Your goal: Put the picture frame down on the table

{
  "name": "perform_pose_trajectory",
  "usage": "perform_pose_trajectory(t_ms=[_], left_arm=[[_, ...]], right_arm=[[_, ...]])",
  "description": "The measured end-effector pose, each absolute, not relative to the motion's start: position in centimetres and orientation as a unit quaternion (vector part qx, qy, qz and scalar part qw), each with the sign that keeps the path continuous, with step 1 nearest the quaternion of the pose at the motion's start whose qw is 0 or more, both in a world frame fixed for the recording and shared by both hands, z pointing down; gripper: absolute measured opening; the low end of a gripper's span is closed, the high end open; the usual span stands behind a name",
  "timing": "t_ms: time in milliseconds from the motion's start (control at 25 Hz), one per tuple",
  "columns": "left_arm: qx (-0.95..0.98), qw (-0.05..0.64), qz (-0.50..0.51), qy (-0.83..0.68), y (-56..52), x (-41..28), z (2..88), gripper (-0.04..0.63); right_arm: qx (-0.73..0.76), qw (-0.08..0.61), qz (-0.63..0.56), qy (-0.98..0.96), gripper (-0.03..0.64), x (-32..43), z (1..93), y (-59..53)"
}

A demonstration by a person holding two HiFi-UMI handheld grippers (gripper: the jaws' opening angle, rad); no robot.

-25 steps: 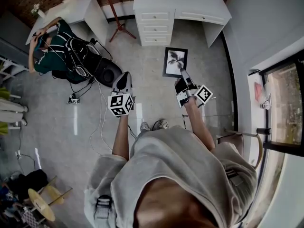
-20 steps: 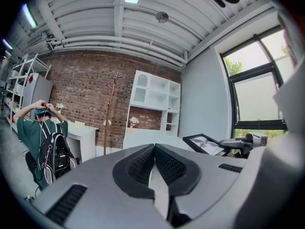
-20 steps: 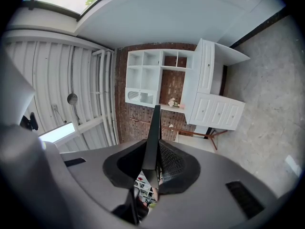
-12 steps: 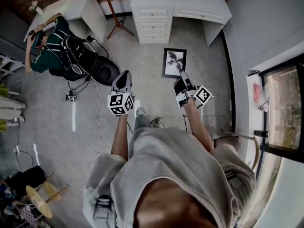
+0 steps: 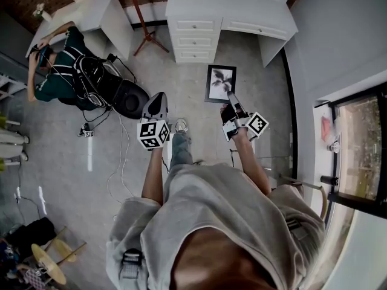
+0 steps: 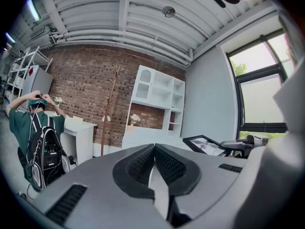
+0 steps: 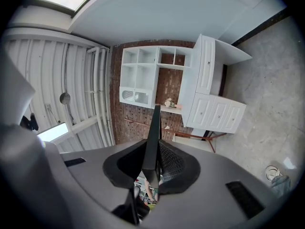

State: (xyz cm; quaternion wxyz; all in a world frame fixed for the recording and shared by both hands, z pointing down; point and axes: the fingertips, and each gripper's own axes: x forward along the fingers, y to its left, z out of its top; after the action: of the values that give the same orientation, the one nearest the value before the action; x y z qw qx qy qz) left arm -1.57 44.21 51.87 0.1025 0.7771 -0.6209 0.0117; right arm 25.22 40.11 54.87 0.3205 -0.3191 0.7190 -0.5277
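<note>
Picture frame (image 5: 221,83), black, monochrome print: clamped by its edge between right gripper (image 5: 231,98) jaws, carried above grey floor (image 5: 199,132), near white desk (image 5: 230,8). Left gripper (image 5: 156,105): jaws closed together, nothing between.

**Room layout, seen from above and from the two gripper views.**

The desk (image 5: 242,8) stands against the far wall with its drawer block (image 5: 195,38) at its left end and a shelf unit (image 6: 157,92) on top. A coat stand (image 5: 144,26) is just left of it, and a second desk (image 5: 91,11) is further left. A person (image 5: 57,71) sits on the floor (image 5: 109,162) before the second desk. The picture frame (image 5: 221,83) sits between the jaws of the right gripper (image 5: 232,96), above the floor before the desk. The left gripper (image 5: 157,101) is well to its left. A window (image 5: 357,144) lines the right wall.
</note>
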Motion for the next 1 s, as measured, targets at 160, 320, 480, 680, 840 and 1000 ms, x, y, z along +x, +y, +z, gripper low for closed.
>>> perform_pose_trajectory(t_ms=[160,320,480,680,840,1000], left_arm=[[0.781,0.103,0.008,-0.615,38.9,-3.0,52.0,0.017],[0.788,0.103,0.006,-0.607,33.2,-4.9,51.4,0.017],[0.795,0.106,0.007,-0.597,27.7,-6.9,50.8,0.017],[0.803,0.102,0.002,-0.587,21.4,-9.1,49.9,0.017],[0.809,0.099,0.0,-0.58,17.2,-10.5,49.5,0.017],[0.814,0.097,-0.002,-0.573,13.4,-11.8,49.3,0.017]], right_arm=[[-0.325,0.32,-0.524,0.72,0.084,23.9,54.8,35.2],[-0.332,0.323,-0.521,0.717,0.084,21.7,54.0,30.0],[-0.339,0.32,-0.514,0.72,0.084,19.5,53.2,25.2],[-0.349,0.324,-0.506,0.719,0.084,17.6,52.4,19.9],[-0.359,0.33,-0.5,0.716,0.084,16.3,52.1,16.1],[-0.363,0.34,-0.494,0.713,0.084,15.2,51.6,12.8]])
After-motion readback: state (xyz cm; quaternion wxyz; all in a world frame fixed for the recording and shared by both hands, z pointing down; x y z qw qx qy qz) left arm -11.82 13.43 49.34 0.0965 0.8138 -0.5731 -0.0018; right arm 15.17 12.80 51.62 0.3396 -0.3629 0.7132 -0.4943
